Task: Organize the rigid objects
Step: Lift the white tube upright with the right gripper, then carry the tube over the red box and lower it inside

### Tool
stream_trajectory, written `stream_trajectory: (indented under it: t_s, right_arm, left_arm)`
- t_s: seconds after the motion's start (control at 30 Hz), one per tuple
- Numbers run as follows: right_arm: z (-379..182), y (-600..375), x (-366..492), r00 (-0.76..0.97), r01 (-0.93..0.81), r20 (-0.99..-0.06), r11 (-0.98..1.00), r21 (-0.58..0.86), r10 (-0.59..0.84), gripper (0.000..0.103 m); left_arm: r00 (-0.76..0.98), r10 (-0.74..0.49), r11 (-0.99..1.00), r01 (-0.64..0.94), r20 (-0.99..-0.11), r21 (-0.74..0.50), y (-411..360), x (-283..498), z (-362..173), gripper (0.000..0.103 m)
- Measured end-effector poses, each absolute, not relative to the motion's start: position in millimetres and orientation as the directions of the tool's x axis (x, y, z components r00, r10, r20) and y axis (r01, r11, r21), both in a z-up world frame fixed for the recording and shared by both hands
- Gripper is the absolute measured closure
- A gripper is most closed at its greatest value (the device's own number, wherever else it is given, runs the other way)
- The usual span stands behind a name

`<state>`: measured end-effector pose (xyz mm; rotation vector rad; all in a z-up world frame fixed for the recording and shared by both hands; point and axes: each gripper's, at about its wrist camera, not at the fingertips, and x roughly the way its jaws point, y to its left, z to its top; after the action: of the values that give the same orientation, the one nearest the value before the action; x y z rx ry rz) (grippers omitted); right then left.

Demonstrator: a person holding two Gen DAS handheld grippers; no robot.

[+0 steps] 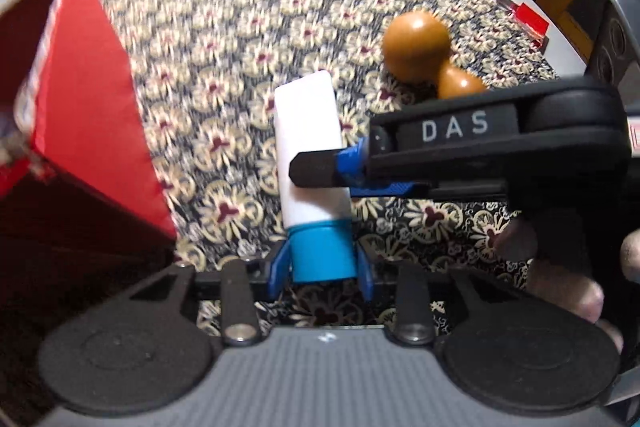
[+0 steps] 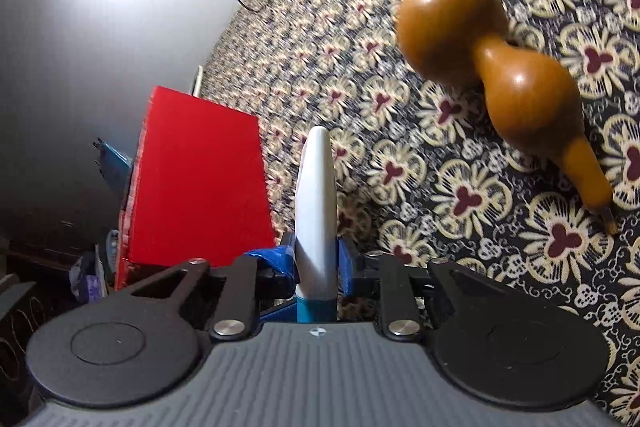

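Floral cloth (image 1: 240, 27) lies bare toward its far edge. Left gripper (image 1: 323, 269) pinches the white tube's (image 1: 310, 147) blue cap (image 1: 323, 253); right gripper (image 2: 318, 259) clamps its body, between red box (image 2: 200, 187) and gourd (image 2: 492, 67).

The gourd (image 2: 496, 67) looks like polished wood – glossy, with bright highlights. Beside the gourd, the tube (image 1: 310, 163) is smooth matt white plastic with a blue plastic cap (image 1: 322, 251). Under both lies a patterned woven cloth (image 2: 460, 195), matt. Left of the tube, the red box (image 2: 196, 183) has a flat matt face, like card.
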<state>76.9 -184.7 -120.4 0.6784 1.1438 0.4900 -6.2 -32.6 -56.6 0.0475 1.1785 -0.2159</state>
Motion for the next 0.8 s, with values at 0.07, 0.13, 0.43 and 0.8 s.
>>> stream_trajectory:
  t_s: [0.07,0.13,0.43,0.8]
  right_arm:
    - [-107.3,-183.8,76.6,0.370,-0.036,-0.640,0.699,0.714,0.673,0.100]
    - [-94.6,-181.8,76.8,0.388,-0.055,-0.619,0.687,0.724,0.683,0.100]
    - [-34.1,-135.7,82.7,0.426,-0.212,-0.514,0.635,0.743,0.744,0.100]
    - [-26.8,-29.4,100.0,0.348,-0.371,-0.467,0.577,0.727,0.813,0.103]
  left_arm:
    - [0.396,-0.134,0.977,0.209,-0.908,-0.053,-33.4,-8.2,-46.5,0.071]
    - [0.431,-0.125,0.975,0.218,-0.894,-0.032,-31.9,-10.3,-35.2,0.072]
    - [0.596,-0.083,0.980,0.195,-0.798,0.044,-3.5,-22.6,22.1,0.075]
    - [0.668,-0.029,0.995,0.091,-0.744,0.043,67.4,-24.6,40.5,0.091]
